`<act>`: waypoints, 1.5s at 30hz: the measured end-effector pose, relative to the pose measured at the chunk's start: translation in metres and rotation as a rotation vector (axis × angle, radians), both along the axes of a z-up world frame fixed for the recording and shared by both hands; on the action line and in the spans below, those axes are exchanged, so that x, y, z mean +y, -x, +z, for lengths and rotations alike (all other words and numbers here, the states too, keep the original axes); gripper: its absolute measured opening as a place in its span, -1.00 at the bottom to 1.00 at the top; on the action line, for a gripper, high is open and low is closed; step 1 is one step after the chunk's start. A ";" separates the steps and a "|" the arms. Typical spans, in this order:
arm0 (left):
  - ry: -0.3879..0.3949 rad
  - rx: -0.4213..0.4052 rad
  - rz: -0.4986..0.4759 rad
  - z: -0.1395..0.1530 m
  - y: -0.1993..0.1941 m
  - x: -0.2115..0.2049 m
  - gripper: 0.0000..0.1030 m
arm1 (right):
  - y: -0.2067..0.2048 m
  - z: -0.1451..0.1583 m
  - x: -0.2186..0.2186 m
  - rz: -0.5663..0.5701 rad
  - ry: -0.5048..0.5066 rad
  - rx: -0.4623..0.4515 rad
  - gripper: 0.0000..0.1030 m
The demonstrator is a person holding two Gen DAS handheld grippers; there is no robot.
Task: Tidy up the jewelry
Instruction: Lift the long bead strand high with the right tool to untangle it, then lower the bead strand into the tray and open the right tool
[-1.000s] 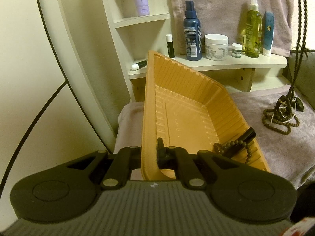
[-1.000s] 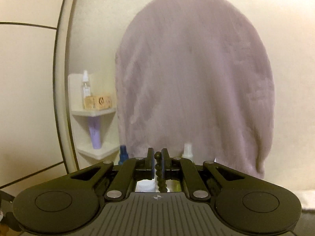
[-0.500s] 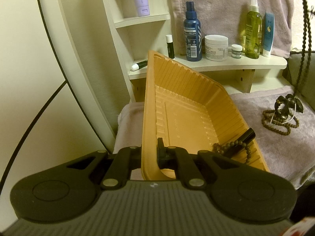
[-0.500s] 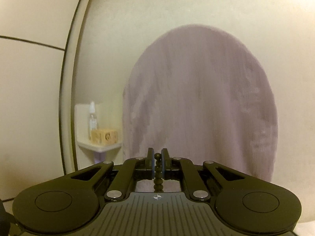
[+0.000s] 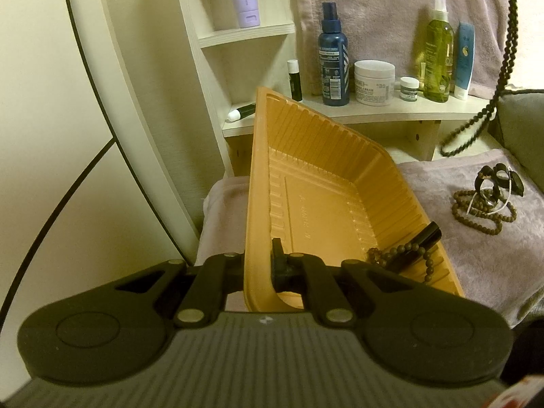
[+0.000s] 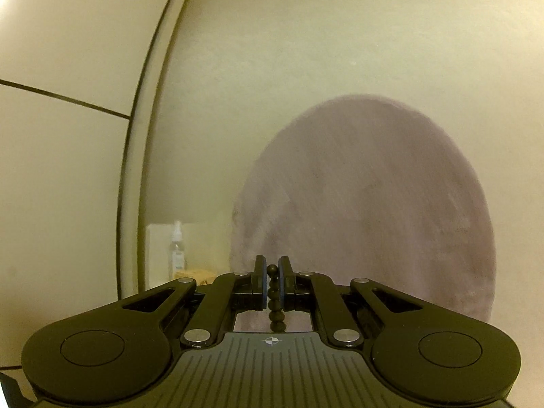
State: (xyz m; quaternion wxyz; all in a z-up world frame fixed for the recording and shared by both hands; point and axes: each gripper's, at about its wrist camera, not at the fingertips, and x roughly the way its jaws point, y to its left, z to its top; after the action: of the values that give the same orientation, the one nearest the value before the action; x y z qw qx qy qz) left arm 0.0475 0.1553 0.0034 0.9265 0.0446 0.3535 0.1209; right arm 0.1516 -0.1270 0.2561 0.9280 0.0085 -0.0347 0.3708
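The left hand-held gripper (image 5: 258,268) is clamped on the near rim of the tray (image 5: 326,183) and tips it—likely to receive jewelry—while the right hand-held gripper (image 6: 271,282) pinches the bead strand (image 6: 273,301) high above the towel's right edge—probably lifting it clear.

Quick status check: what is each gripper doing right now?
Left gripper: closed on the rim of the tilted orange ribbed plastic tray.
Right gripper: closed on a dark beaded strand hanging between its tongs.

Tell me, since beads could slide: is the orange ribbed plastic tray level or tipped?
Tipped: the orange ribbed plastic tray leans, its contents gathered in one low corner.
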 end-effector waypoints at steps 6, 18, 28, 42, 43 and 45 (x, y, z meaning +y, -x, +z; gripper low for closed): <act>0.006 0.000 -0.002 -0.001 0.000 0.002 -0.89 | 0.003 0.016 0.017 0.077 -0.017 -0.003 -0.88; 0.009 0.000 -0.005 -0.002 0.000 0.004 -0.88 | 0.005 0.002 0.064 0.220 -0.030 0.054 -0.88; 0.010 0.001 -0.003 -0.002 -0.001 0.004 -0.88 | -0.031 -0.113 0.099 0.258 0.082 0.391 -0.88; 0.018 -0.001 -0.003 -0.002 0.000 0.005 -0.88 | -0.037 -0.193 0.123 0.309 0.235 0.566 -0.88; 0.019 -0.001 -0.002 -0.002 0.001 0.005 -0.88 | -0.041 -0.196 0.125 0.300 0.238 0.578 -0.87; 0.018 0.000 -0.002 -0.002 0.001 0.005 -0.88 | -0.046 -0.207 0.121 0.292 0.232 0.631 -0.87</act>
State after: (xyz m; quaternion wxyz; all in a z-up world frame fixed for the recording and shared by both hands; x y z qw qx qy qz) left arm 0.0469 0.1603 0.0018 0.9271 0.0365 0.3544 0.1167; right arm 0.1974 -0.0063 0.0489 0.8252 0.0218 0.2972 0.4799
